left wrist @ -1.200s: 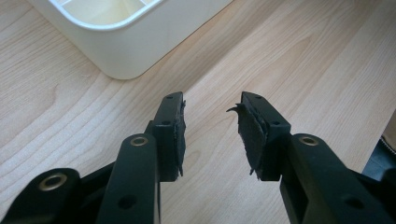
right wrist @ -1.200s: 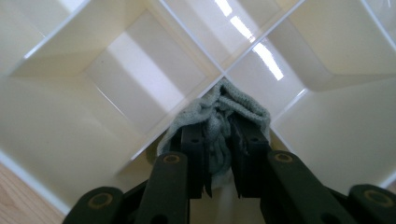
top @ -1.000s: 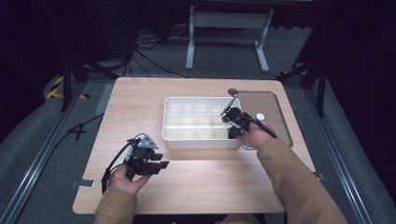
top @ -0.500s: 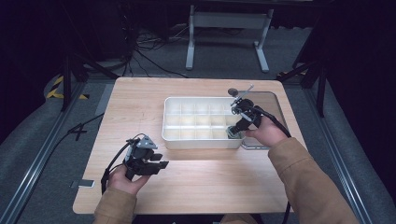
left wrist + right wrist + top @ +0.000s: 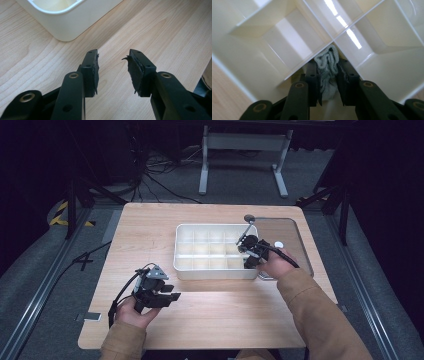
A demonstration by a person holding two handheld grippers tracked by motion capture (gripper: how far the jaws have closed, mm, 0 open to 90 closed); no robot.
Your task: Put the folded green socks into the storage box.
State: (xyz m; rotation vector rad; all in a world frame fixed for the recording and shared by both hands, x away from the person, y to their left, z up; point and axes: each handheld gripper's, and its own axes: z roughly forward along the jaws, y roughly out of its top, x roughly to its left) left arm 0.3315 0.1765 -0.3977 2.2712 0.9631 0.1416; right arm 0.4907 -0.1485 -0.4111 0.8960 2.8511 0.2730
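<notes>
The right gripper (image 5: 328, 85) pinches a grey knitted cloth (image 5: 327, 62) in the white divided tray's (image 5: 184, 262) right front compartment, while the left gripper (image 5: 113, 72) rests open, holding nothing.

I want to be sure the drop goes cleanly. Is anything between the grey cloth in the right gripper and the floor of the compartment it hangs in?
Nothing visible. The right gripper holds the grey cloth inside a compartment of the white divided box.

Light wooden table (image 5: 150, 235) with white compartment tray (image 5: 200, 270) and glass plate (image 5: 292, 237) beside it
</notes>
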